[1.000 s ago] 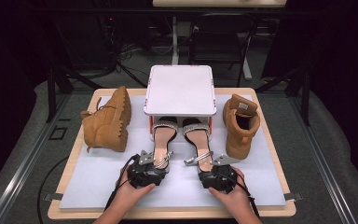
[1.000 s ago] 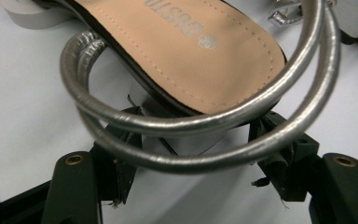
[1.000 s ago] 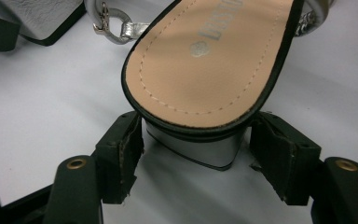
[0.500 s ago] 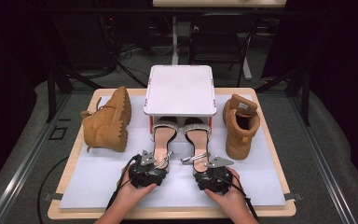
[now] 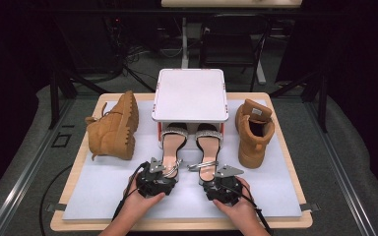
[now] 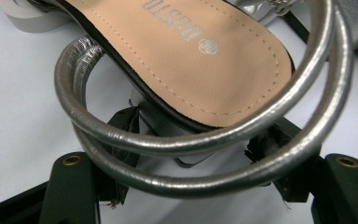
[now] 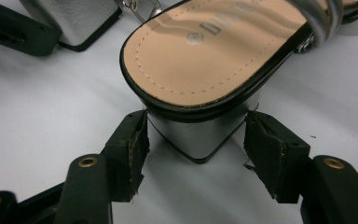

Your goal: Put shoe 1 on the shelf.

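Two silver block-heel sandals lie side by side, toes under a raised white stand [image 5: 189, 93]. My left gripper [image 5: 167, 169] is at the heel of the left sandal [image 5: 173, 142]. In the left gripper view its pads [image 6: 128, 123] sit on either side of that heel [image 6: 161, 126], behind the looped silver ankle strap [image 6: 205, 140]. My right gripper [image 5: 210, 174] holds the heel of the right sandal [image 5: 207, 142]. Its jaws have just been closing, and its pads [image 7: 137, 140] touch both sides of the silver heel block [image 7: 196, 135].
A tan boot [image 5: 113, 128] lies on its side at the left and its mate [image 5: 253, 132] stands upright at the right. Everything rests on a pale mat [image 5: 103, 187] over a wooden board. The left gripper's jaw [image 7: 4, 28] shows nearby in the right gripper view.
My right gripper has shifted a little to the left, onto the right sandal's heel. The left gripper and both sandals have stayed put.
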`<state>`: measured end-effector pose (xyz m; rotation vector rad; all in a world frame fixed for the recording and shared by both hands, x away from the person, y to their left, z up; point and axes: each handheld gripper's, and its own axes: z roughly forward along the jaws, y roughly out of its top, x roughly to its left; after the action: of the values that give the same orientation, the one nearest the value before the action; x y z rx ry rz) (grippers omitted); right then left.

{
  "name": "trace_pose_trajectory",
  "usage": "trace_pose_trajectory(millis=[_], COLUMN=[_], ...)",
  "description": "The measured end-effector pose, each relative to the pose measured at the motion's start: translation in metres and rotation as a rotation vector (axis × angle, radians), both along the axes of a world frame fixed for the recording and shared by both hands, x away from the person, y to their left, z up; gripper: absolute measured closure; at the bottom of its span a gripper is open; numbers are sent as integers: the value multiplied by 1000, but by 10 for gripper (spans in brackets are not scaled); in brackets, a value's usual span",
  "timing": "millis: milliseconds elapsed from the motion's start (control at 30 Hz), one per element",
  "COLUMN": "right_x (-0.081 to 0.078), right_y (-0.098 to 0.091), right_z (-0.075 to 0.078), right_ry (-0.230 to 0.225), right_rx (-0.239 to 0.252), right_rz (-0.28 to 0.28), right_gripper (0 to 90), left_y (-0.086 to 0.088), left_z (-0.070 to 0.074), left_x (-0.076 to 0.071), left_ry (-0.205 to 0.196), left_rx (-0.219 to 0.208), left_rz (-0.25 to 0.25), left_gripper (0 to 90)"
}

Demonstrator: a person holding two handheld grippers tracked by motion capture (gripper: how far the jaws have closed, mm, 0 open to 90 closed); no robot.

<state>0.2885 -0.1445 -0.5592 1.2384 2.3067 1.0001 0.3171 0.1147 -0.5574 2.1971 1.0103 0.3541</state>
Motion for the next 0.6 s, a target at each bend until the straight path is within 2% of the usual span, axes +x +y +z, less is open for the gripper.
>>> trace_pose_trajectory(millis=[133,300,600], right_x=[2,3,5], right_y=[4,7,13], right_z=[-4,-6,-8], right_ry=[-8,-23,-42], right_rx=[-2,-2,3], right_rz=[-15,-32,-66], right_gripper=[330,299,271], left_y=[0,-1,-3], left_z=[0,-3,-3], left_x=[0,2,3], left_ry=[0,-14,-18], left_rx=[-2,-14,-7], left_rz=[1,5,10], left_gripper=[341,307,288])
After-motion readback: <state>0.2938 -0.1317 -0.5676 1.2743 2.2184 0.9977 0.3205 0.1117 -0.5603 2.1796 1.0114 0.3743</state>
